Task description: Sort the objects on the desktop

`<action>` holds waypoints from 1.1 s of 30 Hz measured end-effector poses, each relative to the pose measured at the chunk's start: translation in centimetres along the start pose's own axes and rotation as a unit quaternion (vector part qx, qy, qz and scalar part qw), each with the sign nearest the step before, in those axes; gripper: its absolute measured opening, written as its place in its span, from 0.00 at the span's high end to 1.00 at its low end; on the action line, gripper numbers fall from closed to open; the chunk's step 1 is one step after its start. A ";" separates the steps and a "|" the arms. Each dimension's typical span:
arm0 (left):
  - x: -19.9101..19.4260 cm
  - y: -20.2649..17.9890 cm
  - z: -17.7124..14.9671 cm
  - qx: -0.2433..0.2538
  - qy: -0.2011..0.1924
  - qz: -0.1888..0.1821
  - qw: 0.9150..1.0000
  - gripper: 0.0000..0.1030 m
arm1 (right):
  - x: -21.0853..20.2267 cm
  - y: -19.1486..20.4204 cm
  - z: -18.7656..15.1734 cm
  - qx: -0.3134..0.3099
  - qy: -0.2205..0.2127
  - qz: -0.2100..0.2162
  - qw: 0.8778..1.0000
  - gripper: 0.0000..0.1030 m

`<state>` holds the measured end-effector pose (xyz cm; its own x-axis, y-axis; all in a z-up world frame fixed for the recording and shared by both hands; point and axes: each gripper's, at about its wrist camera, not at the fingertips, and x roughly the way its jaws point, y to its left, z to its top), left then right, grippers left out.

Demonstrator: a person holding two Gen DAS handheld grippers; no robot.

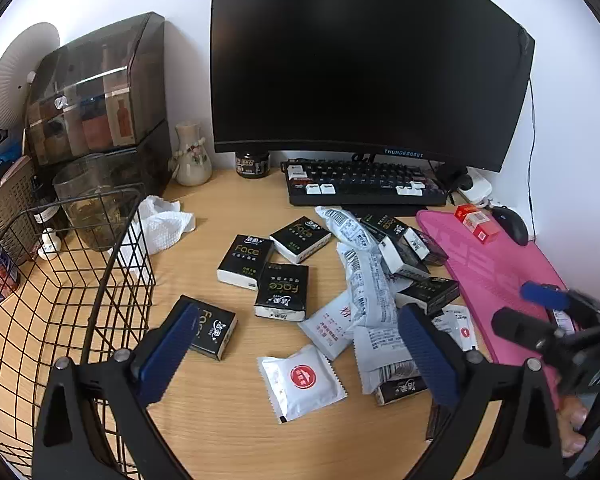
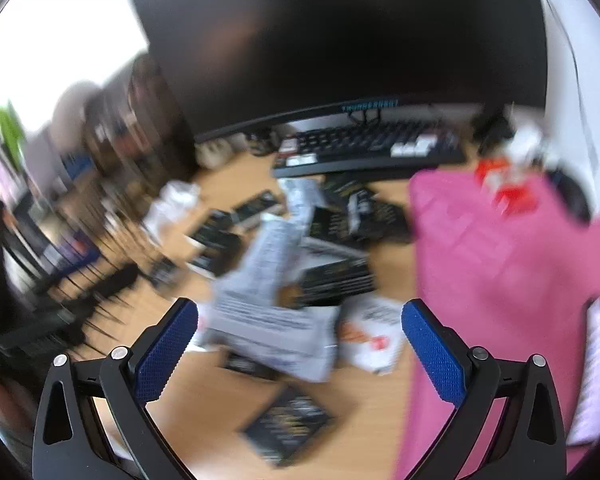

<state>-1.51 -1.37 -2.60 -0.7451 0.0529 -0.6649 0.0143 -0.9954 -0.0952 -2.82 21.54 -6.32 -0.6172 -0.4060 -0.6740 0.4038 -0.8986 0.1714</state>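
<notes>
Our left gripper (image 1: 296,354), spread and empty, shows sharply what the blurred right view only hints at: tissue packs (image 1: 245,261) scattered on the desk (image 1: 220,420) beside the wire basket (image 1: 66,280), with our right gripper (image 2: 300,344) likewise spread above probably that pile.

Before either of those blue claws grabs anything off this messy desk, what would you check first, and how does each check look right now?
1. Left gripper open and empty: ok.
2. Right gripper open and empty: ok.
3. Wire basket within reach at the left, with room inside: ok.
4. A tissue pack lying free, nothing on top: ok.
5. Right wrist view sharp enough to aim: not ok, blurred.
6. Right gripper clear of the left one's path: cannot tell; it hangs over the pink mat.
</notes>
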 end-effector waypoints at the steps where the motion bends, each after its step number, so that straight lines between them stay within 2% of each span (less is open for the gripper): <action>1: 0.1 0.3 0.0 -0.012 -0.003 -0.006 1.000 0.03 | -0.3 -0.3 -0.1 0.007 -0.011 -0.002 1.000 0.00; 2: 0.3 0.5 0.0 -0.023 -0.004 -0.006 1.000 0.03 | -0.5 -0.8 -0.1 0.022 -0.016 0.007 1.000 0.00; 4: 0.7 0.3 -0.1 -0.012 -0.007 0.009 1.000 0.03 | -0.7 -1.9 0.0 0.047 -0.022 0.029 0.998 0.00; 6: 0.2 -0.3 -0.2 0.005 -0.028 0.024 0.999 0.04 | -0.9 -2.9 0.2 0.058 -0.034 0.025 0.997 0.00; 7: -0.7 -0.3 0.0 0.006 -0.054 0.027 0.998 0.06 | -0.9 -3.1 0.3 0.053 -0.039 0.015 0.998 0.00; 9: -4.0 0.3 1.1 -0.004 -0.144 0.020 0.989 0.06 | -0.9 -3.0 0.5 0.038 -0.043 0.008 0.998 0.00; 10: -5.6 0.8 1.8 -0.002 -0.179 0.002 0.984 0.02 | -0.9 -3.0 0.6 0.035 -0.045 0.008 0.998 0.00; 11: -6.1 1.5 2.6 -0.004 -0.188 -0.024 0.982 0.00 | -0.8 -3.1 0.8 0.036 -0.047 0.010 0.998 0.00; 12: -5.7 2.0 3.0 -0.012 -0.172 -0.045 0.984 0.01 | -0.7 -3.1 0.9 0.036 -0.047 0.013 0.998 0.00; 14: -2.5 2.4 3.4 -0.019 -0.081 -0.121 0.989 0.01 | -0.3 -3.2 1.1 0.034 -0.048 0.016 0.998 0.00; 15: -1.0 2.1 3.2 -0.007 -0.050 -0.131 0.990 0.01 | 0.0 -3.2 1.2 0.029 -0.044 0.015 0.998 0.00; 17: 0.7 1.5 2.5 0.001 -0.038 -0.116 0.993 0.01 | 0.8 -3.2 1.3 0.020 -0.032 0.016 0.999 0.00; 20: 2.5 1.5 2.2 -0.006 -0.020 -0.126 0.992 0.01 | 2.1 -3.5 1.4 0.018 -0.014 0.023 0.999 0.00; 24: 4.6 2.0 0.6 0.000 0.019 -0.065 0.998 0.01 | 3.4 -4.2 1.7 0.023 -0.007 0.010 1.000 0.00; 26: 5.7 3.2 -0.3 -0.014 0.039 -0.034 0.999 0.01 | 4.3 -4.1 1.8 0.017 0.001 0.017 1.000 0.00; 28: 6.6 4.4 -1.1 -0.030 0.056 -0.035 0.997 0.03 | 5.2 -3.9 1.8 0.009 0.008 0.023 1.000 0.00; 31: 7.6 4.7 -1.7 -0.029 0.063 -0.007 0.998 0.03 | 6.4 -3.3 1.7 -0.003 0.018 0.036 0.999 0.00; 33: 8.4 5.0 -1.7 -0.030 0.066 -0.003 0.997 0.03 | 6.8 -3.1 1.5 -0.006 0.023 0.041 0.999 0.00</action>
<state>-6.54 -5.82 -9.89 -0.6507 0.0726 -0.7559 0.0527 -0.9887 -0.1403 -9.33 21.35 -10.32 -0.5500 -0.4701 -0.6902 0.4595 -0.8605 0.2199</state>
